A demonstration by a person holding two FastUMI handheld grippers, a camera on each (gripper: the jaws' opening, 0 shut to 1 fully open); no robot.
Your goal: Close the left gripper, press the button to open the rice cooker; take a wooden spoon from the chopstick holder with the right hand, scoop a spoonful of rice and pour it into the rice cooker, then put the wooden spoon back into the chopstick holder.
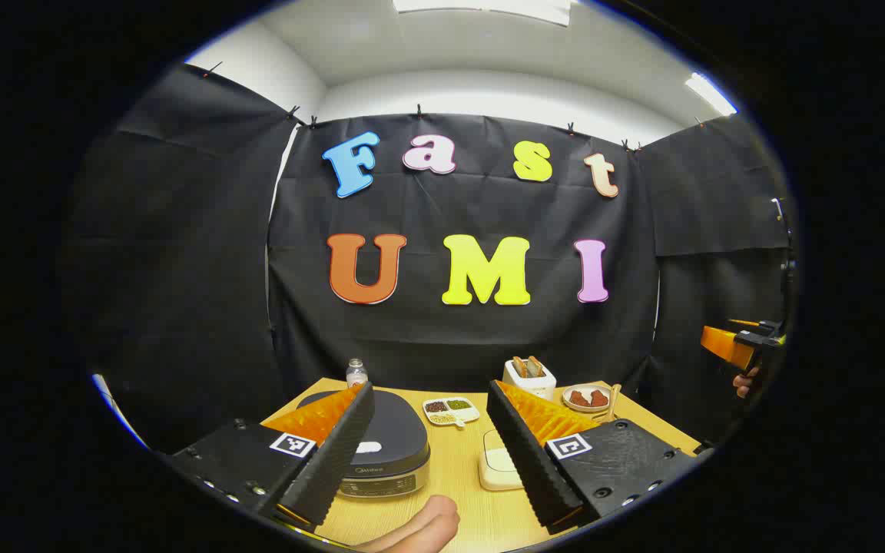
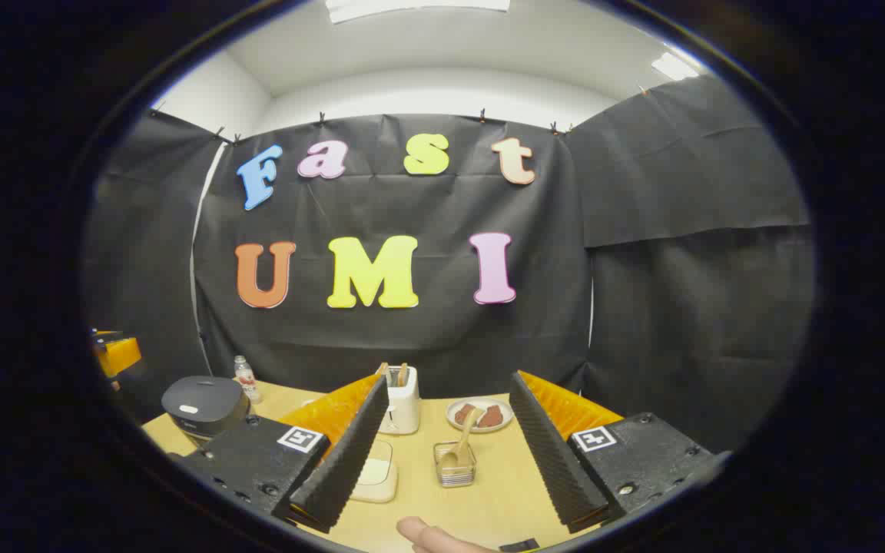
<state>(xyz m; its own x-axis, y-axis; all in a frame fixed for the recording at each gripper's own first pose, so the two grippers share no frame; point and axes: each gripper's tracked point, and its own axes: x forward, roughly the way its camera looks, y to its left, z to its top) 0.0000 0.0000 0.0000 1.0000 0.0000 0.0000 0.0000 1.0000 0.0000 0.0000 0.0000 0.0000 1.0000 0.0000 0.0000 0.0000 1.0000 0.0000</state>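
Note:
The dark rice cooker (image 1: 381, 442) sits with its lid down on the wooden table (image 1: 458, 491), just beyond my left gripper (image 1: 430, 390), which is open and held above the table's near edge. In the right gripper view the cooker (image 2: 204, 405) stands at the far left. My right gripper (image 2: 449, 380) is open too, with nothing between its fingers. Beyond it a wooden spoon (image 2: 464, 439) leans in a small metal chopstick holder (image 2: 455, 467). The right gripper (image 1: 742, 346), held by a hand, appears at the far right of the left gripper view.
A cream square container (image 1: 498, 461) lies right of the cooker. Behind stand a divided dish of grains (image 1: 450, 409), a toaster with bread (image 1: 528, 376), a plate of brown food (image 1: 587, 397) and a small bottle (image 1: 356, 372). A thumb (image 1: 419, 526) shows at the bottom.

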